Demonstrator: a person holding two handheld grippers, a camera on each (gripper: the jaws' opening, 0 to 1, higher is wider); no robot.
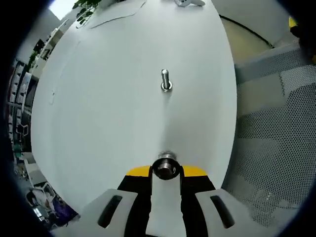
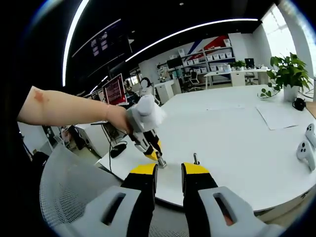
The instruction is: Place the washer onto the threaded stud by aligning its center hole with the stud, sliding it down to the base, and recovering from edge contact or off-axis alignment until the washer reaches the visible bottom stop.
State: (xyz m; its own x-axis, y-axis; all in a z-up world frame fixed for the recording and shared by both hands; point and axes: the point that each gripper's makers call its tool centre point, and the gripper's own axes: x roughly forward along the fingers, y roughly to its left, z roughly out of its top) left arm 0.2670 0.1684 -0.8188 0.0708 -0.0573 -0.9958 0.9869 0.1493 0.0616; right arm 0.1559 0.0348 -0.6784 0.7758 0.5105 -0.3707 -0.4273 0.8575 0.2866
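In the left gripper view, we see the left gripper (image 1: 166, 173) with its two yellow-tipped jaws drawn in on a washer (image 1: 166, 168), which sits clamped between the tips, its dark centre hole facing the camera. The washer is held just above the white table (image 1: 98, 113). Farther along the table, straight ahead of the jaws and well apart from the washer, the stud (image 1: 166, 80) stands upright on its base. To the right, past the table edge, we see a mesh chair (image 1: 281, 143).

In the right gripper view, we see a person's forearm (image 2: 64, 107) reaching in from the left, the hand (image 2: 121, 118) holding the left gripper (image 2: 159, 162), which points down at the table (image 2: 237, 143); its tips sit at the table surface near the front edge. Whether the washer shows at those tips we cannot tell. The stud (image 2: 195, 158) stands just to the right of those tips, not touching them. In the foreground the right gripper (image 2: 169, 173) has its jaws apart with a narrow gap, holding nothing. At the far right, white controllers (image 2: 306, 148) lie on the table and a potted plant (image 2: 287, 74) stands behind them
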